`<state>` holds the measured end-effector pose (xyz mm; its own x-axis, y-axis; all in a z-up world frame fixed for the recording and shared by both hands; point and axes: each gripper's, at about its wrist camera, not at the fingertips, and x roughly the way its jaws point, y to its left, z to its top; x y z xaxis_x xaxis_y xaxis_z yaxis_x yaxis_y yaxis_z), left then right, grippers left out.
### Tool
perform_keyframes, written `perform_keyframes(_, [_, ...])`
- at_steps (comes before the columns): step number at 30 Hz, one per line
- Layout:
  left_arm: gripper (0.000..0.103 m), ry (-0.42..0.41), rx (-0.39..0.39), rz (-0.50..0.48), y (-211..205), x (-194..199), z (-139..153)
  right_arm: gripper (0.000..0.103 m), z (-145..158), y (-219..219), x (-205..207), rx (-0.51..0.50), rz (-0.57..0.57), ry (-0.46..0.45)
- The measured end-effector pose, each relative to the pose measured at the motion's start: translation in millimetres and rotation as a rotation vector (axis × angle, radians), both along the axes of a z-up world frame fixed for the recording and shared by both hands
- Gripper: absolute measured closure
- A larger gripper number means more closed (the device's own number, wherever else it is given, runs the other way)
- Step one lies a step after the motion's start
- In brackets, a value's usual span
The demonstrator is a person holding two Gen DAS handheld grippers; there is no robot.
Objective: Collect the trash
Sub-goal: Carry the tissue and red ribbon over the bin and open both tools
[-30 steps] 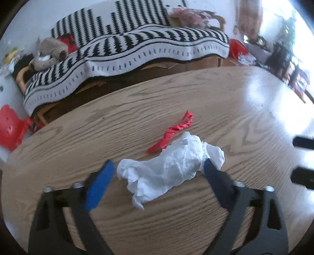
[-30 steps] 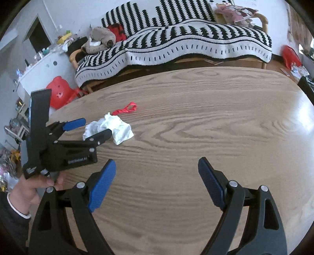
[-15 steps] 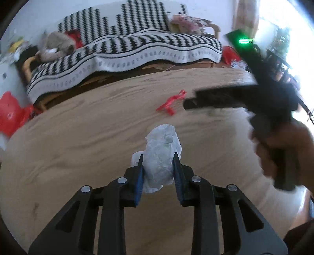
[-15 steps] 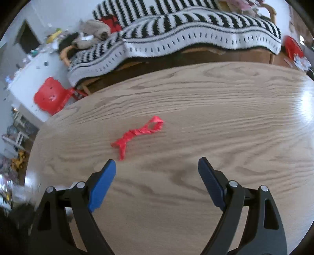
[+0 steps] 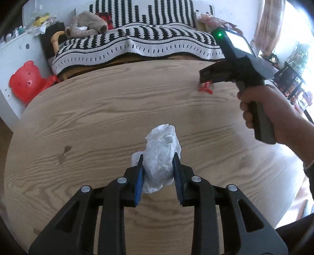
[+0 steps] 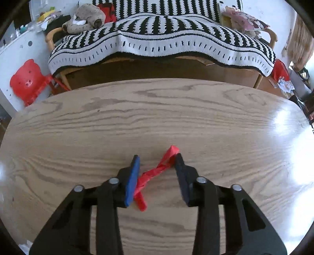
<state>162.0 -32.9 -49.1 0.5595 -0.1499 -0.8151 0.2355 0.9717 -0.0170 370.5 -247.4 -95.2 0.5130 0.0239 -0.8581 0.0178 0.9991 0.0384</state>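
Observation:
My left gripper (image 5: 158, 157) is shut on a crumpled white tissue (image 5: 162, 155) and holds it over the wooden table (image 5: 98, 117). My right gripper (image 6: 157, 158) has closed partway around a twisted red wrapper strip (image 6: 155, 172) that lies on the table (image 6: 176, 117); both pads touch the strip. In the left wrist view the right gripper's body (image 5: 235, 66) is at the upper right, held by a hand, with the end of the red strip (image 5: 205, 89) showing under its tip.
A bench with a black-and-white striped blanket (image 6: 157, 41) stands behind the table's far edge. A red bear-shaped plastic piece (image 6: 25, 78) leans on a white cabinet at left. A stuffed toy (image 6: 86, 17) lies on the bench.
My left gripper shut on the tissue and lifted it. My right gripper moved over the red strip and narrowed its jaws around it.

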Motion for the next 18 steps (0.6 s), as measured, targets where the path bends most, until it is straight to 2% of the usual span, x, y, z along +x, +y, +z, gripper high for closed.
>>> perform_keyframes(6, [0.076, 0.003, -0.019, 0.027, 4.5, -27.6, 13.3, 0.091, 18.6, -2.0, -47.7, 0.025, 0.055, -0.023])
perform_keyframes(15, [0.076, -0.023, -0.017, -0.001, -16.0, -104.3, 37.5, 0.091, 72.9, -13.9, -206.6, 0.134, 0.180, -0.054])
perform_keyframes(18, [0.076, -0.023, -0.050, -0.013, -23.2, -136.3, 42.3, 0.091, 88.7, -24.7, -272.8, 0.188, 0.196, -0.075])
